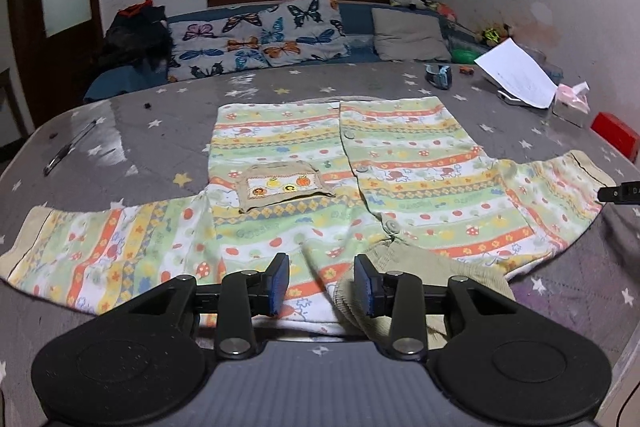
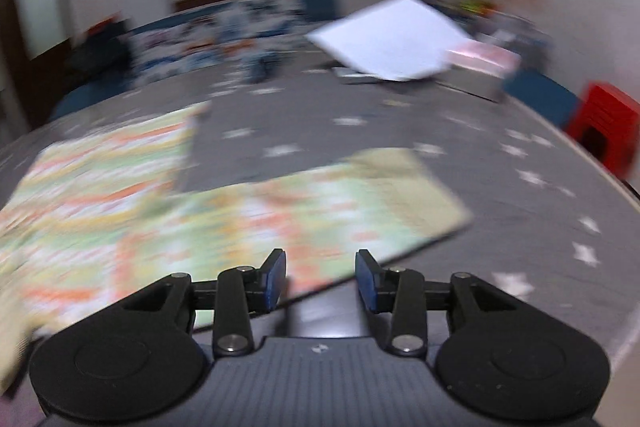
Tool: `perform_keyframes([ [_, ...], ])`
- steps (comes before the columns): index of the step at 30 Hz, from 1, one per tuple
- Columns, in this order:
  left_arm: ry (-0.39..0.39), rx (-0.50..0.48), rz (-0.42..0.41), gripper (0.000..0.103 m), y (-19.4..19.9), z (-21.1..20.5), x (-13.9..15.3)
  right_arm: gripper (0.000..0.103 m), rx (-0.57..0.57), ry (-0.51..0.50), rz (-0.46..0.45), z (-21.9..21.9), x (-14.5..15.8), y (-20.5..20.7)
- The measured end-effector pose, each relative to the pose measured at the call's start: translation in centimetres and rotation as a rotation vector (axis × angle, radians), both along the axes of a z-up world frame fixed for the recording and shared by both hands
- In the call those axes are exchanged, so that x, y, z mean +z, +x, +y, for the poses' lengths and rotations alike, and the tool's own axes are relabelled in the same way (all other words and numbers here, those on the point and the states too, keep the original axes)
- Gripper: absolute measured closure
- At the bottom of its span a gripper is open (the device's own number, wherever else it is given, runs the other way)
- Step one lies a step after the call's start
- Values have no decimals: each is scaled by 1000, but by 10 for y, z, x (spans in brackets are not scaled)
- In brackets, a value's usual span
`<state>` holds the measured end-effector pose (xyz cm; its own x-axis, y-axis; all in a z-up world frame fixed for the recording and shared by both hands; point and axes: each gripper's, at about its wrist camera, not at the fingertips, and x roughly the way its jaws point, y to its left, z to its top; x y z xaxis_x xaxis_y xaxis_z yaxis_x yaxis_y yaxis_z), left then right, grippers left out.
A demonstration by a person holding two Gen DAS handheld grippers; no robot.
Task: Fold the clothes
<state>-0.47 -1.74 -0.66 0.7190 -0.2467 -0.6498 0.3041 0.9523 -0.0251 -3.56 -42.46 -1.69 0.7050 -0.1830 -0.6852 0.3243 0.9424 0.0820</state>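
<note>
I count one patterned shirt (image 1: 320, 187) spread in front of me, with two sleeves out to the sides, one chest pocket (image 1: 280, 187) and three buttons I can make out down its front. Two butterfly pillows (image 1: 260, 39) and one plain beige pillow (image 1: 408, 35) sit at the back. There is one white sheet of paper (image 1: 516, 73), one pen (image 1: 70, 147), one tissue box (image 1: 570, 105) and one red stool (image 2: 604, 127). I hold two grippers: left (image 1: 322, 285), right (image 2: 321, 281).

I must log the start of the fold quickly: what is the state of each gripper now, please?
Left gripper: open, holding nothing, above the shirt collar.
Right gripper: open, holding nothing, near the sleeve.
</note>
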Motion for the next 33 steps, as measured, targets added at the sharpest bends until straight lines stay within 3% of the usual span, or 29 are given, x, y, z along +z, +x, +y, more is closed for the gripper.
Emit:
perform_keyframes([
  [7, 4, 13, 6, 60, -2, -4, 2, 58, -123, 11, -20, -47, -11, 2],
  [14, 12, 8, 13, 58, 0, -9, 1, 57, -142, -32, -27, -47, -16, 9],
  [16, 14, 9, 23, 58, 2, -10, -1, 63, -128, -59, -22, -42, -15, 11],
  [18, 16, 9, 34, 58, 3, -12, -3, 81, -110, -69, -21, -39, -15, 13],
  [20, 21, 11, 39, 58, 4, -13, -5, 91, -100, -48, -22, -39, -13, 14],
  [33, 8, 51, 59, 50, 11, -8, -7, 95, -53, 21, -49, -30, 7, 10],
])
